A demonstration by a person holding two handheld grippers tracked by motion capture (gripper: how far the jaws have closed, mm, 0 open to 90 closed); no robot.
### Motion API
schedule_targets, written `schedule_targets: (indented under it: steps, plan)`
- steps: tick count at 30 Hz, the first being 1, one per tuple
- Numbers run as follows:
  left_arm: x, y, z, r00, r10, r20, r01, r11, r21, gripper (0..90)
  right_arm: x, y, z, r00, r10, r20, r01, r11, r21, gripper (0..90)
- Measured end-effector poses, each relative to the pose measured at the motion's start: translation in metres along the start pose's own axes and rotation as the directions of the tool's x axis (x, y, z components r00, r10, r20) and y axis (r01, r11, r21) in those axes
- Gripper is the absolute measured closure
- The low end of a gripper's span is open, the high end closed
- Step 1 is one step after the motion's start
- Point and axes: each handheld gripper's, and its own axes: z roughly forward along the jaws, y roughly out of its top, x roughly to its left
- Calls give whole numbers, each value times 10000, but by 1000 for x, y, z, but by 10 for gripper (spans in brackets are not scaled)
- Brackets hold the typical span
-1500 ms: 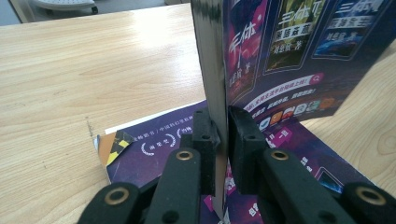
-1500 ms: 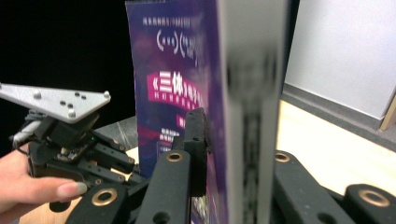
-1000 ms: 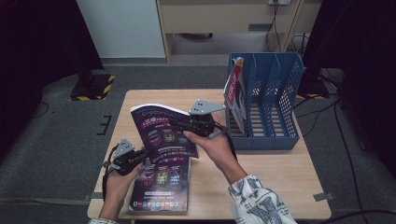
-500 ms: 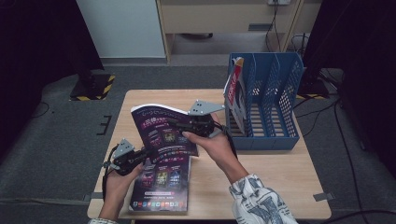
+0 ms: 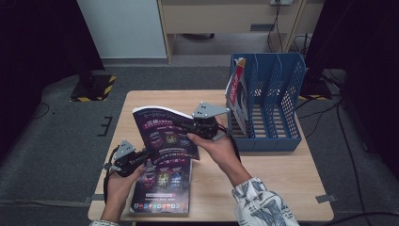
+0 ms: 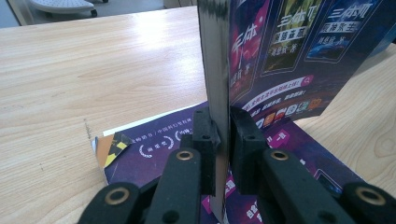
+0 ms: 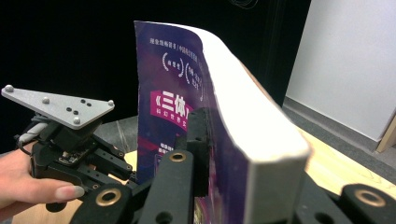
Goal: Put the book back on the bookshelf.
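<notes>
On surface, mid-left: purple book (image 5: 162,134) raised over second purple book (image 5: 160,188)
Left hand-held gripper (image 6: 223,140): clamped on lower edge of raised book
Right hand-held gripper (image 7: 243,154): jaws just closing; pressed on thick page block
Blue file rack (image 5: 273,108): one red-covered book (image 5: 236,94) inside; other slots free
Done, likely: lift, two-handed hold
Left: carry to rack; slot in; then flat book

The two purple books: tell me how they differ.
The lifted book is held off the table, tilted, with both tools clamped on it: left tool, right tool. The flat book lies on the table, partly under the lifted one, ungripped. Both share the same purple cover design.
</notes>
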Motion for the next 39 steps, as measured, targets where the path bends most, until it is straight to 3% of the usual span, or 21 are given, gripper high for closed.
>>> schedule_targets:
  steps: [11, 17, 23, 28, 34, 39]
  plan:
    - [2, 0, -1, 9999, -58, 84, 58, 10000, 26, 825, 1, 5, 0, 9990, 290, -350, -303, 9988, -386, 729]
    - [2, 0, -1, 10000, -43, 78, 43, 10000, 13, 824, 0, 7, 1, 9998, 22, -174, -29, 9993, -362, 801]
    - [1, -1, -2, 9999, -38, 130, 37, 10000, 28, 826, 2, 6, 2, 9995, 147, -277, -157, 9992, -359, 764]
    - [2, -2, -2, 9999, -93, 142, 93, 10000, 14, 825, 5, 6, 4, 9997, -22, -227, 13, 9993, -380, 797]
    - [3, -2, -2, 9997, -138, 185, 138, 9999, 2, 825, 4, 5, 8, 9990, 182, -398, -199, 9989, -430, 769]
    - [3, -2, -3, 9998, -100, 149, 100, 9999, 22, 822, 5, 6, 9, 9998, -24, -203, 15, 9992, -397, 804]
